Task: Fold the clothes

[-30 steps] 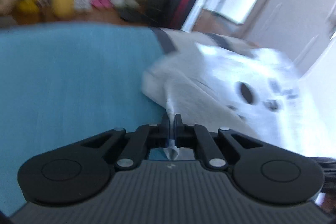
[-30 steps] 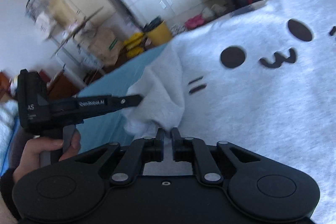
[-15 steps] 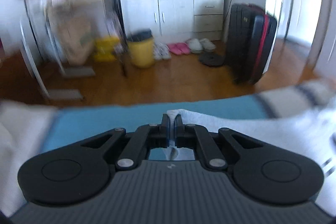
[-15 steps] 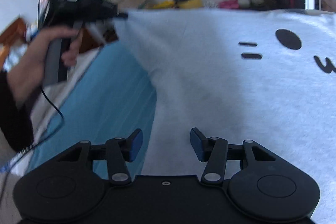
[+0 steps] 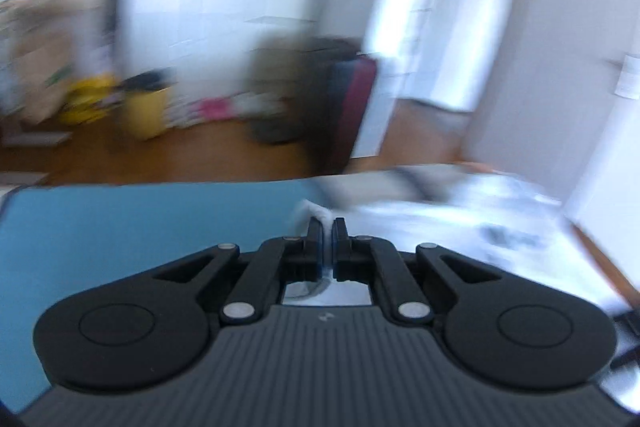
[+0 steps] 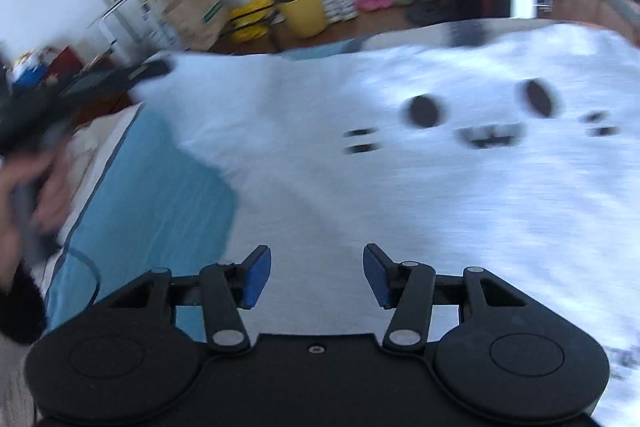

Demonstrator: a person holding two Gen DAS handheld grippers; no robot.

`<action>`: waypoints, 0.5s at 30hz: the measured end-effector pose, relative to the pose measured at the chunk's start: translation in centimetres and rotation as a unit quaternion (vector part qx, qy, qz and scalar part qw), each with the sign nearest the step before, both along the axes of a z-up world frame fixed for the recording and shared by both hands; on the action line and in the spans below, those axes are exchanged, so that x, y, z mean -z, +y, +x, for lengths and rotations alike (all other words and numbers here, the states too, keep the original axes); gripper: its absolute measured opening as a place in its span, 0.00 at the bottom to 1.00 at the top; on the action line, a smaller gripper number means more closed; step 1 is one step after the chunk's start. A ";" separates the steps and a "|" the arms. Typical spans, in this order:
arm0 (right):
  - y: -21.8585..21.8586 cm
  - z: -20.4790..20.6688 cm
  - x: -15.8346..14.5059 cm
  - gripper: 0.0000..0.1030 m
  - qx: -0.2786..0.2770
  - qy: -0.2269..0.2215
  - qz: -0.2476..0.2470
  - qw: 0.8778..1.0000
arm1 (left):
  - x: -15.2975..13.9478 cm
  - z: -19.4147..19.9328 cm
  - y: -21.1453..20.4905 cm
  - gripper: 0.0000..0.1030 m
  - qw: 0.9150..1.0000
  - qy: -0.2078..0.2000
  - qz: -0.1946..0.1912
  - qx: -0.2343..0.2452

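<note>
Left tool (image 5: pixel 328 231) pinches 1 corner of the white garment (image 6: pixel 400 187); right tool (image 6: pixel 316 273) gapes empty.
Garment lies face-up on the blue bed cover (image 6: pixel 160 195); the corner is held taut, likely to flatten it for folding.

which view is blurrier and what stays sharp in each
Left wrist view is blurrier: the room, yellow bin and white cat-face sweatshirt smear, and windows glare; only the left claw, shut on white cloth, is crisp. Right wrist view: milder streaking over the sweatshirt's black face print and the person's hand; the open right claw stays sharp.
</note>
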State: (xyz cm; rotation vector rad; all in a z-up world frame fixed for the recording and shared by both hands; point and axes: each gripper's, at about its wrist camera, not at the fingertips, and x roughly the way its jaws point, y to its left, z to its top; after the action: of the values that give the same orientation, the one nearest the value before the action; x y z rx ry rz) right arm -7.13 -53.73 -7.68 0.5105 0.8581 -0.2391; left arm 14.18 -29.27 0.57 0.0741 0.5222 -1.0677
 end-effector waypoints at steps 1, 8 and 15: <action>-0.6 -1.4 -0.6 0.55 0.012 -0.004 -0.001 1.000 | -0.1 -3.5 1.0 0.03 0.999 -0.039 -0.008 0.024; -5.1 -8.3 0.3 0.63 0.134 -0.030 -0.005 0.990 | 3.4 -16.8 3.5 0.03 0.988 0.008 0.046 0.150; -6.6 -9.1 2.8 0.64 0.171 -0.092 0.049 0.980 | 10.1 -15.9 2.0 0.04 0.961 0.162 0.167 0.150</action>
State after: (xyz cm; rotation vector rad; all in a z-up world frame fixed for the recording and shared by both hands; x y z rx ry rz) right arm -16.23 -60.33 -10.49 0.7612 0.6002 -0.4586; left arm -1.75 -27.30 -9.49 0.2853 1.0109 -1.2875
